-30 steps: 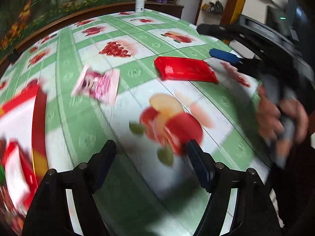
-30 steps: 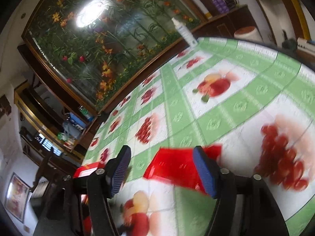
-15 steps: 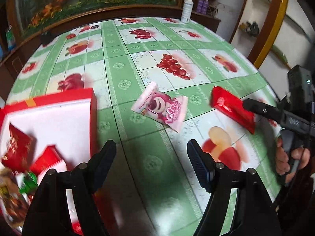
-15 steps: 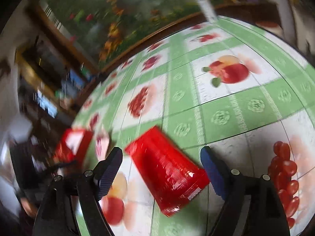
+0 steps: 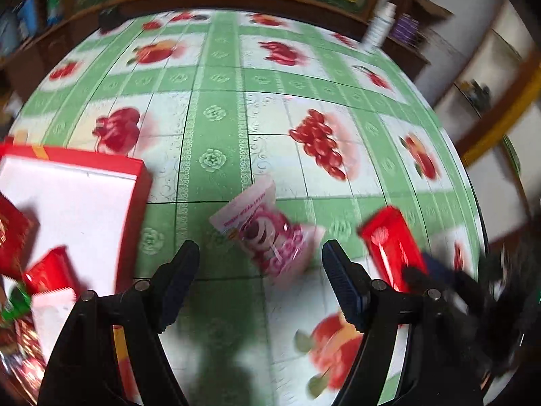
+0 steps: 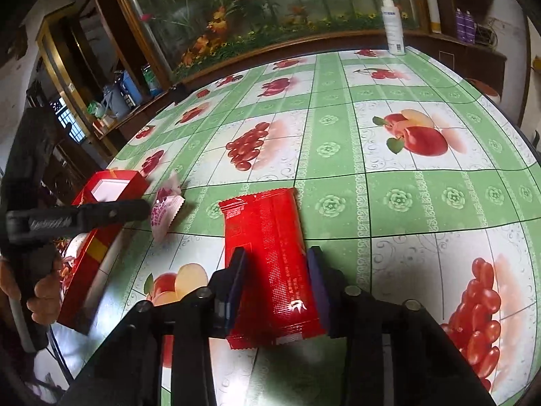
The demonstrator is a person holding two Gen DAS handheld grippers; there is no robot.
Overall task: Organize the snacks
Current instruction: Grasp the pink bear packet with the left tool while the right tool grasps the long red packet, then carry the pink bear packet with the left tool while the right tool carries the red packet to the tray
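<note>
On the fruit-print tablecloth (image 6: 338, 155), right gripper (image 6: 275, 280) jaws have just closed in on the red snack packet (image 6: 267, 237), pinching its sides. Left gripper (image 5: 260, 267) gapes empty over the pink packet (image 5: 267, 237). Risk: slick, puffy wrapper may slip out before reaching the red box (image 6: 111, 182).

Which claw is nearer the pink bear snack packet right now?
Left. The left claw hangs open right over the pink bear snack packet, not touching it. The right claw is off to its side, closed around the red snack packet.
</note>
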